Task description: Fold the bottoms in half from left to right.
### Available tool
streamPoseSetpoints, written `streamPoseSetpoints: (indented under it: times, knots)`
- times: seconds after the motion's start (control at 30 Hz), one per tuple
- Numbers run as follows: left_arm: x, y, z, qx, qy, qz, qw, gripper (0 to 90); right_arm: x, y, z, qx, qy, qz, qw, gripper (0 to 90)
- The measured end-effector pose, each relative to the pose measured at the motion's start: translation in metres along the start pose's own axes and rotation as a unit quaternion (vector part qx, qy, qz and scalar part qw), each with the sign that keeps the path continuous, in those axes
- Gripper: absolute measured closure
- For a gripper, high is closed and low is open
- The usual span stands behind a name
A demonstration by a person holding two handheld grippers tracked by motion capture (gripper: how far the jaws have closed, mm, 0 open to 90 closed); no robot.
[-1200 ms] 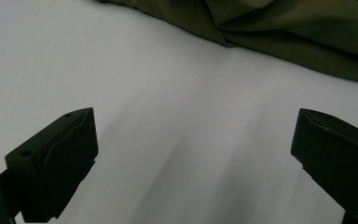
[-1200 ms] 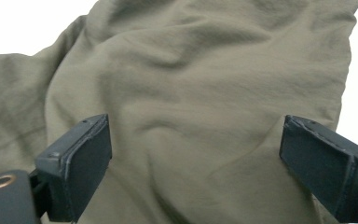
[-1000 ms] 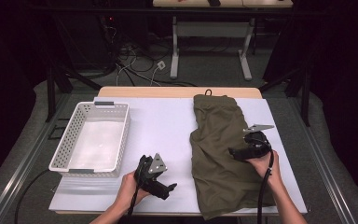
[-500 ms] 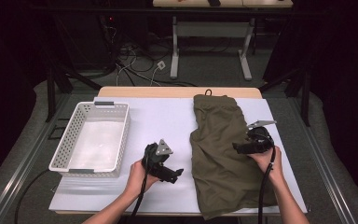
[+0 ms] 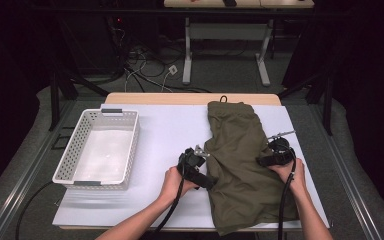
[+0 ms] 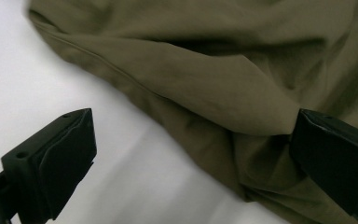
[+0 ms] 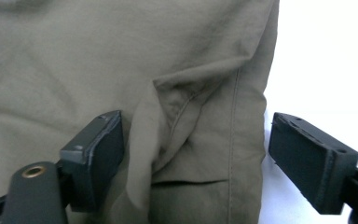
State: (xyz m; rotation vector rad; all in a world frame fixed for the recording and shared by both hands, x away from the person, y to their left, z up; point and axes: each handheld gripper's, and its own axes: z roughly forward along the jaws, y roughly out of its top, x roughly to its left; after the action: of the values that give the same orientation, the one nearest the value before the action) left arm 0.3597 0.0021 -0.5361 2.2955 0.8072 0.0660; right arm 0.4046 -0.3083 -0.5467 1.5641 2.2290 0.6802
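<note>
The olive-green shorts point(image 5: 240, 165) lie flat on the right half of the white-topped bench point(image 5: 170, 130), their long axis running from the far edge toward the person, with the waistband and its small drawstring loop at the far end and the leg hems hanging toward the near edge. The left gripper point(image 5: 196, 167) sits at the garment's left edge, jaws spread wide: in the left gripper view one jaw rests over bare bench and the other presses against a raised fold of the cloth point(image 6: 223, 93), so it holds nothing yet. The right gripper point(image 5: 275, 157) is at the right edge, also released, its jaws straddling a puckered side seam point(image 7: 191, 126) with the outer jaw over the white surface. The main risk, as I judge it, is an uneven pinch: if the left gripper closes from here it may catch only the top layer of the fold, or slide off the slack cloth, and the shorts would lift lopsided. The right one could nip just the seam ridge and let it slip out. Pulling the two sides unequally would skew the garment and bunch it rather than fold it cleanly, and the white basket point(image 5: 100, 150) stands well apart at the left
</note>
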Motion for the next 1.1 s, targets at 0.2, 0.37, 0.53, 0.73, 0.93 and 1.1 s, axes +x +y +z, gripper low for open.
streamPoseSetpoints:
  times: [0.2, 0.37, 0.53, 0.73, 0.93, 1.1]
  knots:
    - [-0.01, -0.003, 0.014, 0.022, -0.013, 0.014, 0.9996, 10.9, 0.0, -0.004, -0.004, -0.015, 0.009, 0.01, 0.9998, 45.9]
    - [-0.018, -0.009, 0.018, 0.011, 0.024, 0.034, 0.9991, 28.3, 0.004, -0.005, -0.006, -0.018, 0.014, 0.01, 0.9997, 64.2]
    - [-0.016, -0.014, 0.015, -0.016, 0.026, 0.04, 0.9987, 67.2, 0.009, -0.005, -0.007, -0.021, 0.026, 0.012, 0.9994, 80.5]
    - [-0.006, -0.017, 0.015, -0.029, -0.018, 0.03, 0.999, 85.7, 0.015, -0.006, -0.008, -0.026, 0.015, 0.031, 0.9991, 83.7]
    - [0.007, -0.019, 0.01, -0.028, -0.046, 0.017, 0.9984, 86.7, 0.019, -0.006, -0.008, -0.026, 0.011, 0.051, 0.9983, 84.0]
    - [0.014, -0.02, 0.003, -0.022, -0.051, 0.02, 0.9983, 86.8, 0.026, -0.005, -0.009, -0.024, 0.013, 0.062, 0.9977, 84.0]
